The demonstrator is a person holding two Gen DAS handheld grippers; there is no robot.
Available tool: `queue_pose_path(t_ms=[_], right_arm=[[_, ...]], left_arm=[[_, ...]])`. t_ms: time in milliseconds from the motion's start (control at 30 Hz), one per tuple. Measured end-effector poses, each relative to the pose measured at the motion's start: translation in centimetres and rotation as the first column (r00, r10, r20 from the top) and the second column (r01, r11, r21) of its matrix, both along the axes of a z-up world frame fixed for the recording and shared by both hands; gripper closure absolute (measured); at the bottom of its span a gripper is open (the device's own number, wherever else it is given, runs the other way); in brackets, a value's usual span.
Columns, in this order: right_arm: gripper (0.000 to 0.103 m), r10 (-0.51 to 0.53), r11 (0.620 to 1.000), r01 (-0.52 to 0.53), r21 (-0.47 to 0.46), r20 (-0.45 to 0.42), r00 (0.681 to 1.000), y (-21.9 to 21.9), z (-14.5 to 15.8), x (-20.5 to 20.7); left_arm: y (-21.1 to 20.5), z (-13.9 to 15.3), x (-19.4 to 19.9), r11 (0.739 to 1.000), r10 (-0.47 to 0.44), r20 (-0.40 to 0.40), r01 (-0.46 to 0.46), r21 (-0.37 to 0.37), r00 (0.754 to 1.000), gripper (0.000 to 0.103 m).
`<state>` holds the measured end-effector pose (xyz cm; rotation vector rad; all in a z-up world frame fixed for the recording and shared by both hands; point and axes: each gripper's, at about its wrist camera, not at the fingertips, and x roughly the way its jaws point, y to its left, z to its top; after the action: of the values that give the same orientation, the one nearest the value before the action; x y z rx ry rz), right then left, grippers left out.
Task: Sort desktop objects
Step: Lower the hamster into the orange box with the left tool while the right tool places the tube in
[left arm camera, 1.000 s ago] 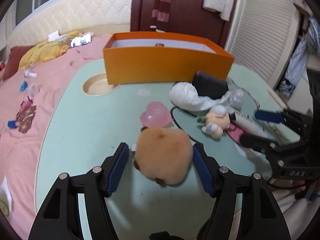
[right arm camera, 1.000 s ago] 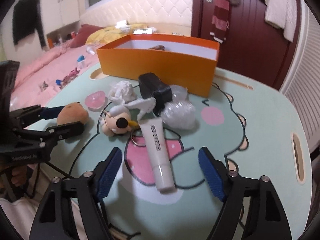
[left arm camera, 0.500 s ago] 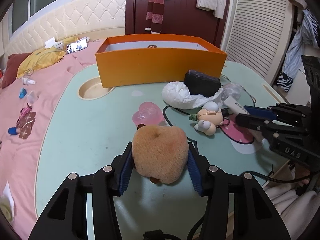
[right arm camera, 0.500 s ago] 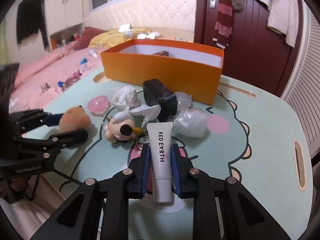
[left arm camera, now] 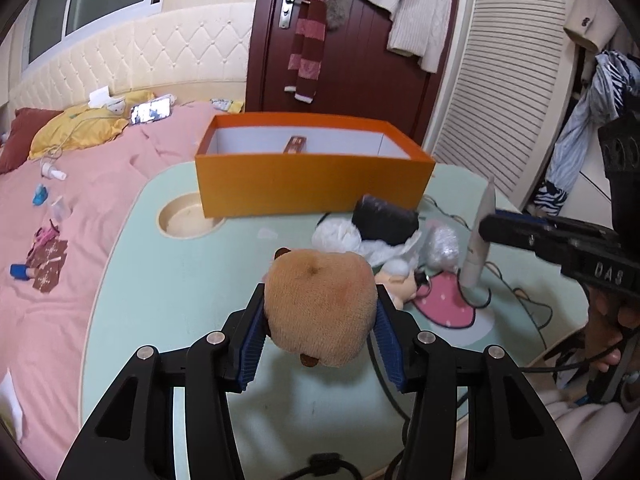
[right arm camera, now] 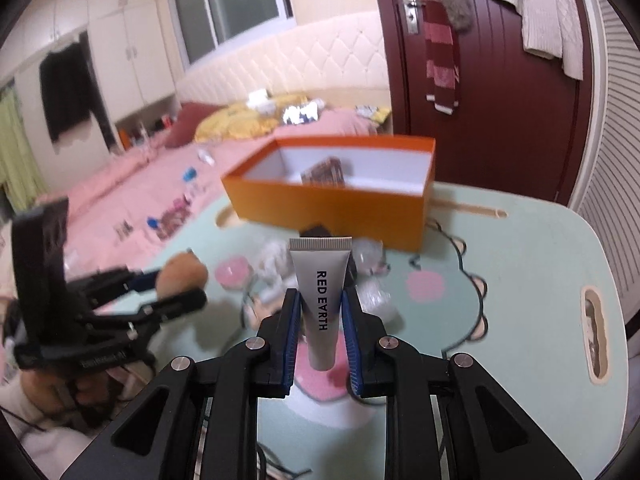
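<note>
My left gripper (left arm camera: 320, 312) is shut on a brown plush toy (left arm camera: 320, 304) and holds it above the green table (left arm camera: 168, 304). My right gripper (right arm camera: 320, 312) is shut on a white RED EARTH tube (right arm camera: 320, 296), lifted off the table; the tube also shows in the left wrist view (left arm camera: 478, 240). An open orange box (left arm camera: 312, 176) stands at the table's far side with a small brown item (right arm camera: 324, 172) inside. The plush in the left gripper shows at left in the right wrist view (right arm camera: 182, 276).
On the table in front of the box lie a black pouch (left arm camera: 386, 220), crumpled white tissue (left arm camera: 340, 238), a clear plastic wad (left arm camera: 442, 244), a small doll (left arm camera: 396, 280) and a pink heart (right arm camera: 234, 274). A round recess (left arm camera: 188, 220) is at the table's left. A pink bed (left arm camera: 60, 220) lies left.
Both grippers closed on their objects and lifted them: the left raised the plush, the right raised the tube upright off the table.
</note>
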<state>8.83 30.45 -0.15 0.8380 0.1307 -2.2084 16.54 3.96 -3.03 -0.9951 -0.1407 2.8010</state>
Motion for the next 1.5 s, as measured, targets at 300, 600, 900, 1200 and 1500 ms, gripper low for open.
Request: queue_pose_path(t_ms=[300,600,900,1200,1500], right_arm=[[0.083,0.009,0.999,-0.01,-0.03,-0.035,0.999,-1.3,1.5,-1.7],[0.083,-0.026,0.999,0.025,-0.046,-0.029,0.999,-2.6,1.9,-5.0],[0.083,-0.07,0.998,0.07,0.0,-0.045,0.997,-5.0,1.7,-9.0],[0.082,-0.071,0.997,0.071,0.024,0.012,0.997,-7.3,-0.1,-12.1],[0.083,-0.071,0.997,0.07,0.04,0.029,0.997,-7.9,-1.0,-12.8]], left_arm=[[-0.8,2.8,-2.2,1.0,-0.005,-0.077,0.004,-0.001,0.997,0.052],[-0.7,5.1,-6.9,0.999,-0.036,-0.106,0.038,0.019,0.994,0.052],[-0.4,5.8,-13.3,0.999,-0.033,-0.099,0.033,-0.008,0.994,0.052],[-0.8,3.3,-16.2,1.0,-0.009,-0.034,0.009,-0.004,0.999,0.052],[-1.4,1.3,-16.9,1.0,0.011,0.021,-0.012,0.02,1.0,0.052]])
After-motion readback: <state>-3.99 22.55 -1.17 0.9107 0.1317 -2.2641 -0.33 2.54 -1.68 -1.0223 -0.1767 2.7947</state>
